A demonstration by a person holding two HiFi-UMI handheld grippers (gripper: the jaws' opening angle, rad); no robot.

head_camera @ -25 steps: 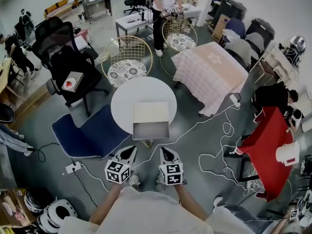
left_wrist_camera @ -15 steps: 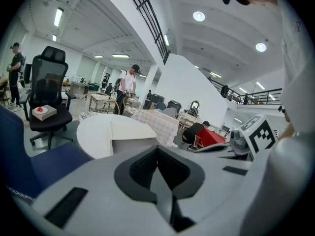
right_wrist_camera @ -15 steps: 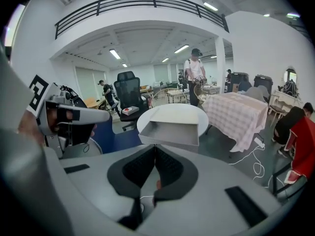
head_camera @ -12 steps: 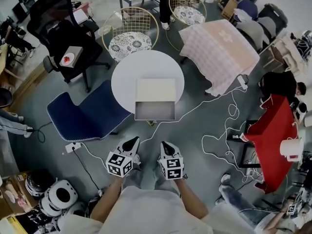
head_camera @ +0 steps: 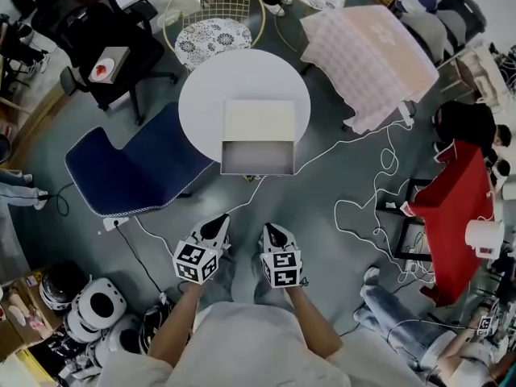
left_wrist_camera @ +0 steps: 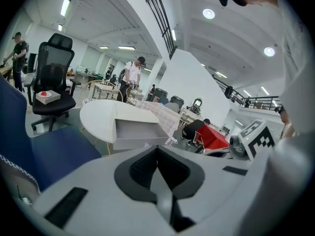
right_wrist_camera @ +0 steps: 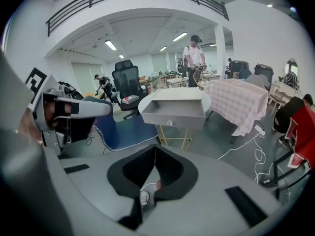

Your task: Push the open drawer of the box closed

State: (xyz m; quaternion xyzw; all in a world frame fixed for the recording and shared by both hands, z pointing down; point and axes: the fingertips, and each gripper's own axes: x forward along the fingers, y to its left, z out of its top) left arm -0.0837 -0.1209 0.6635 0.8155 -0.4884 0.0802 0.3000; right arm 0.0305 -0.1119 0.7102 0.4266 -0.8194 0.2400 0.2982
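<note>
Your box (head_camera: 258, 121) sits on the round white table (head_camera: 205, 95), at the edge that faces you. Its drawer (head_camera: 258, 156) is pulled out toward you and juts over the table's rim, with the knob (right_wrist_camera: 170, 123) facing your grippers. Inside is only bare grey floor, as far as the head view lets you tell. Your left gripper (head_camera: 218, 223) and right gripper (head_camera: 269, 230) hang side by side, well short of the drawer, each with its jaws closed together on nothing. On the black chair (head_camera: 76, 14) lies a small box (head_camera: 109, 61) with a red mark on top.

Round white table (head_camera: 205, 95), box (head_camera: 259, 120) with open drawer (head_camera: 258, 158) atop.
</note>
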